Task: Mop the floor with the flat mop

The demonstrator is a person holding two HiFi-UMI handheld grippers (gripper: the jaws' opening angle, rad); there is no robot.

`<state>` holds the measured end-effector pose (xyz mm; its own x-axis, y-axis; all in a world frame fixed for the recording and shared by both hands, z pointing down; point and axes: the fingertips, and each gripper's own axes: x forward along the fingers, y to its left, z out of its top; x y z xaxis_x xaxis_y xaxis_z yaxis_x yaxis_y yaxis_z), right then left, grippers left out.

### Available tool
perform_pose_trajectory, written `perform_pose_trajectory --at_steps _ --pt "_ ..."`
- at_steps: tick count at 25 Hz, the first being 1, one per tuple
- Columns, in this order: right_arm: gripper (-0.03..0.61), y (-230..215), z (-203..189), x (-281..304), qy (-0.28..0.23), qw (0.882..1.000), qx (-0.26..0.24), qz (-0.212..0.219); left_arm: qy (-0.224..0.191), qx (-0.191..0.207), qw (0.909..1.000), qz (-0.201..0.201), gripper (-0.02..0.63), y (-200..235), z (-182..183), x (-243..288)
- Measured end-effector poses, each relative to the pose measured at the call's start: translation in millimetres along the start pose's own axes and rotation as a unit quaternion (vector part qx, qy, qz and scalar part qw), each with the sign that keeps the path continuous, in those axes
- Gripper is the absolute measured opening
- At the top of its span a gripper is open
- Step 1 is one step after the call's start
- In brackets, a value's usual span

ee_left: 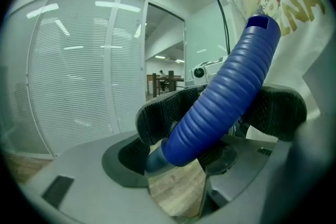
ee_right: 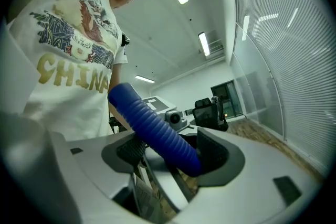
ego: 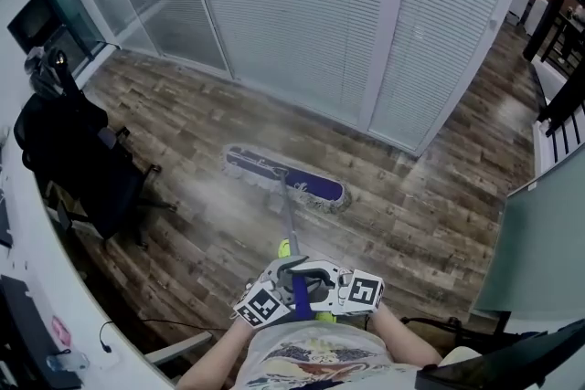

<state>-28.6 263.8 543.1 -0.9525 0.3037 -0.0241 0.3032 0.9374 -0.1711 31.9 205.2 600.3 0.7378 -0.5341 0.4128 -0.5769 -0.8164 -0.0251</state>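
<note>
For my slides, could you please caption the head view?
The left gripper and right gripper both hold the blue ribbed mop handle, its flat blue mop head resting on the wood-plank floor.

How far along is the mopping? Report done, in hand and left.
Done: a pale, possibly damp band of floor beside the mop head. In hand: left claw and right claw both clamp the blue handle grip. Left: the darker planks to the right look unmopped.

A brown wood-plank floor point(ego: 430, 224) lies under me. White slatted blinds point(ego: 292, 5) fill the wall ahead; a black office chair point(ego: 73, 160) stands left.
</note>
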Motion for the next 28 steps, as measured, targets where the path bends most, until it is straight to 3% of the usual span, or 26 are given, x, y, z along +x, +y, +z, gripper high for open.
perform_pose_trajectory --at_steps 3,7,16,23,28 --pt "0.273 -51 10 9 0.002 1.0 -0.005 -0.006 -0.013 -0.004 0.9999 -0.006 0.229 51 5 6" --pt "0.273 -130 35 35 -0.005 0.999 0.023 -0.023 -0.029 -0.013 0.9995 -0.006 0.23 137 14 3" --pt "0.273 -289 84 101 -0.041 0.998 0.012 -0.047 -0.061 -0.017 0.998 -0.009 0.23 312 24 -17" --pt "0.273 -352 68 125 0.011 0.999 0.01 -0.032 -0.026 -0.008 0.9996 -0.012 0.23 376 -2 -7" --pt "0.274 -416 81 123 -0.004 0.999 0.014 -0.031 -0.038 -0.015 0.9992 -0.002 0.23 439 7 12"
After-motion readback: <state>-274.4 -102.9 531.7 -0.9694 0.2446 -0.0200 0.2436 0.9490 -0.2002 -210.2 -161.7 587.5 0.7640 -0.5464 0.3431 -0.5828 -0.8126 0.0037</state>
